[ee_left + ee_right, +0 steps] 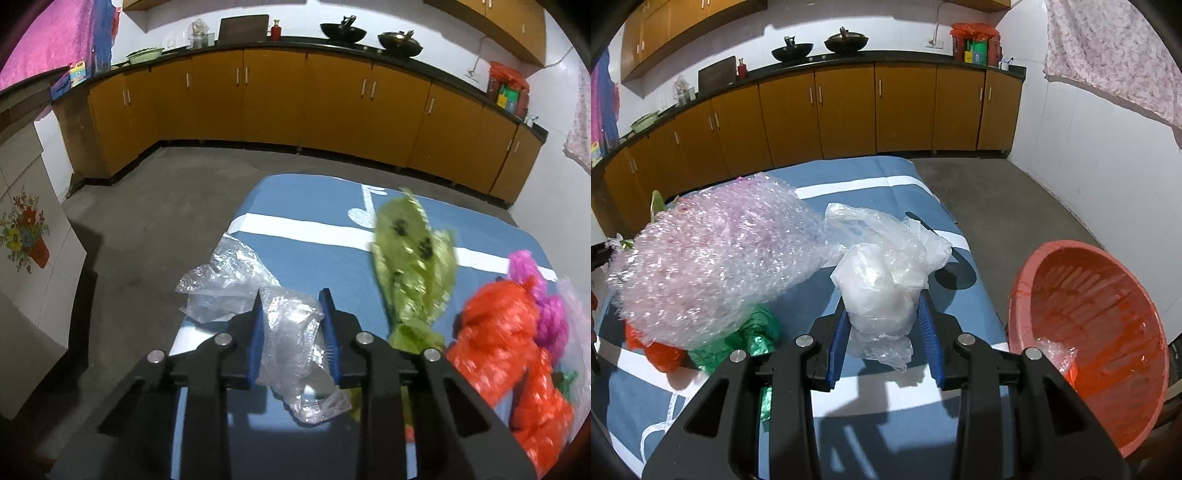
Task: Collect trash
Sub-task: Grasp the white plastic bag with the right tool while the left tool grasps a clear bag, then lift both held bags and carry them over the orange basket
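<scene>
Bubble wrap [291, 332] pinched in left gripper [293, 314] jaws, white plastic bag [882, 295] in right gripper [884, 321] jaws; no readable writing.

You're in a kitchen w/ a grey concrete floor [155, 206]. Orange-brown base cabinets [273, 99] run along the far wall under a black countertop [332, 42]; two dark woks [820, 46] sit on top. White tiled wall [1089, 155] at right, floral cloth [1115, 48] hanging there. Upper cabinets [665, 22] overhead. Lighting's even.

Blue cover [317, 254] with white stripes.
Orange basin [1108, 295], orange cabinets [273, 96], green wrapper [413, 254], clear bubble wrap [291, 332].
</scene>
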`<state>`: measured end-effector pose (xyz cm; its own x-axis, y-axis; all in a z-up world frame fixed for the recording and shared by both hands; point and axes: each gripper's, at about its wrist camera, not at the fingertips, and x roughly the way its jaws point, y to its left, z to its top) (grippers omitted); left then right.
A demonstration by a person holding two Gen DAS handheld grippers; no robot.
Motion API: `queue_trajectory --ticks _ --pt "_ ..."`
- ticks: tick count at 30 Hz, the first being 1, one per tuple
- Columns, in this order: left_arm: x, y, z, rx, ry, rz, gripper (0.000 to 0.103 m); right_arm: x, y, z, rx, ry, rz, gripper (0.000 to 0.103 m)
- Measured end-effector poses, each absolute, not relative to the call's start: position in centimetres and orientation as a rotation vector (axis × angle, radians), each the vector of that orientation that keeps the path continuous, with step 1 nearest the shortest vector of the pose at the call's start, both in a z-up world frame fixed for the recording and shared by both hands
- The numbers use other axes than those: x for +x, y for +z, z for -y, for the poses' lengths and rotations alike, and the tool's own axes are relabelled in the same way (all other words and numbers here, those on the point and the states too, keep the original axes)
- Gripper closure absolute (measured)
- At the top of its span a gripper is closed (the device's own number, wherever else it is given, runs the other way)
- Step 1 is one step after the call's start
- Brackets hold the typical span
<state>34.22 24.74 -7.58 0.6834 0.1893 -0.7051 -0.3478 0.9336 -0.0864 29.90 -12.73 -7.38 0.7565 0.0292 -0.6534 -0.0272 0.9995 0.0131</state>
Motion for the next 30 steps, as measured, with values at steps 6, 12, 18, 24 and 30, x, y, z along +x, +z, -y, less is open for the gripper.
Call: queue_trajectory --ticks 6,12,18,24,30 --pt "30.6 -5.9 -23.7 -0.217 0.249 -0.72 0.076 28.3 -6.5 13.0 0.014 0.031 -0.696 0.066" --pt "26.2 -3.9 -22.5 -0.221 0.198 -0.672 0.076 26.8 -6.0 13.4 0.021 0.034 -0.686 0.066" --pt "23.1 -1.9 -20.7 -0.223 0.132 -0.637 0.076 25.1 -5.3 13.9 0.037 0.034 -0.666 0.066" --pt "21.3 -0.3 -17.9 -0.207 0.063 -0.615 0.076 23.5 -4.2 14.5 0.044 0.031 -0.635 0.066" --pt "20.1 1.0 -14.5 -0.159 -0.016 -0.589 0.076 22.0 -3.1 16.1 0.065 0.017 -0.601 0.066"
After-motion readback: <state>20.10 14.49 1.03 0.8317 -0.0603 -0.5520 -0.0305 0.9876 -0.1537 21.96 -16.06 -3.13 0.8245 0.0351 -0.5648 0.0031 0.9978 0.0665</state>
